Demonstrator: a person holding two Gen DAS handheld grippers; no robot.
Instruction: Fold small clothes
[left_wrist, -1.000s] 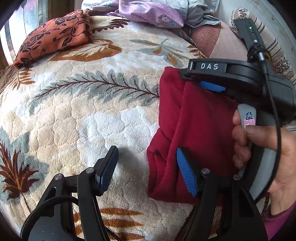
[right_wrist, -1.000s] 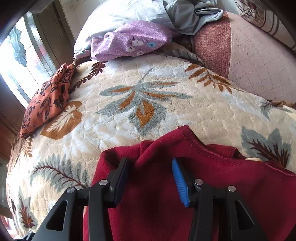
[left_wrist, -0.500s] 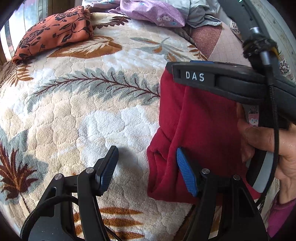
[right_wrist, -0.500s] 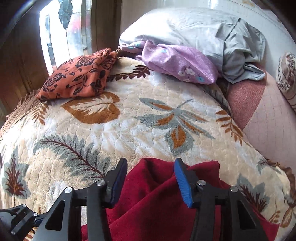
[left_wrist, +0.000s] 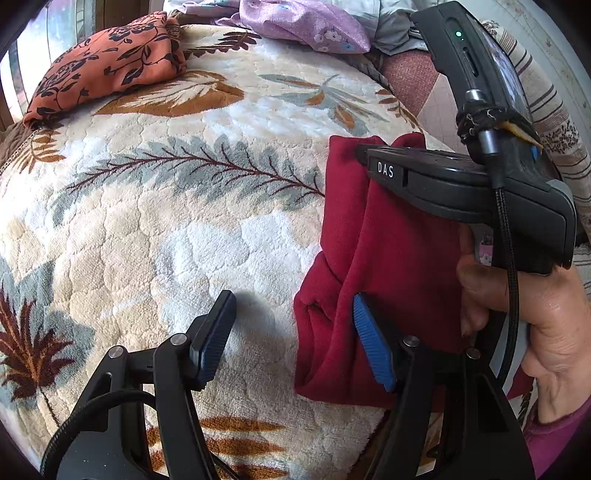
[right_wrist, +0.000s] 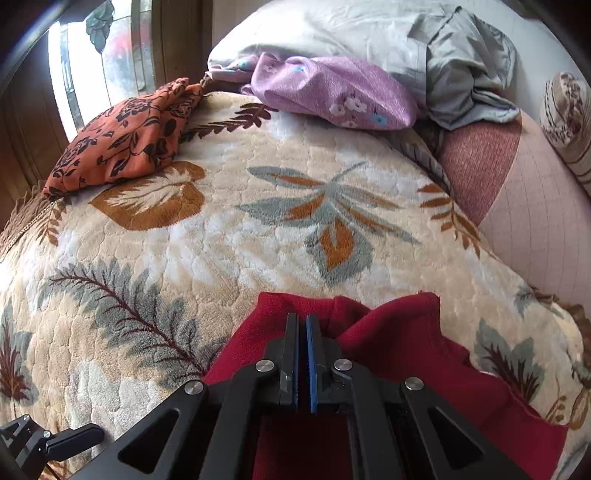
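The right tool (right_wrist: 303, 354) pinches the red top (right_wrist: 399, 354) to fold it, while the left tool (left_wrist: 295, 332) waits open beside it.

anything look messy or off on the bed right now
The red garment is bunched and only partly folded, its near corner rumpled beside the open left gripper. The right gripper is shut on its far edge. At the head of the bed, a grey cloth lies crumpled on the pillow. Nothing looks spilled or damaged.
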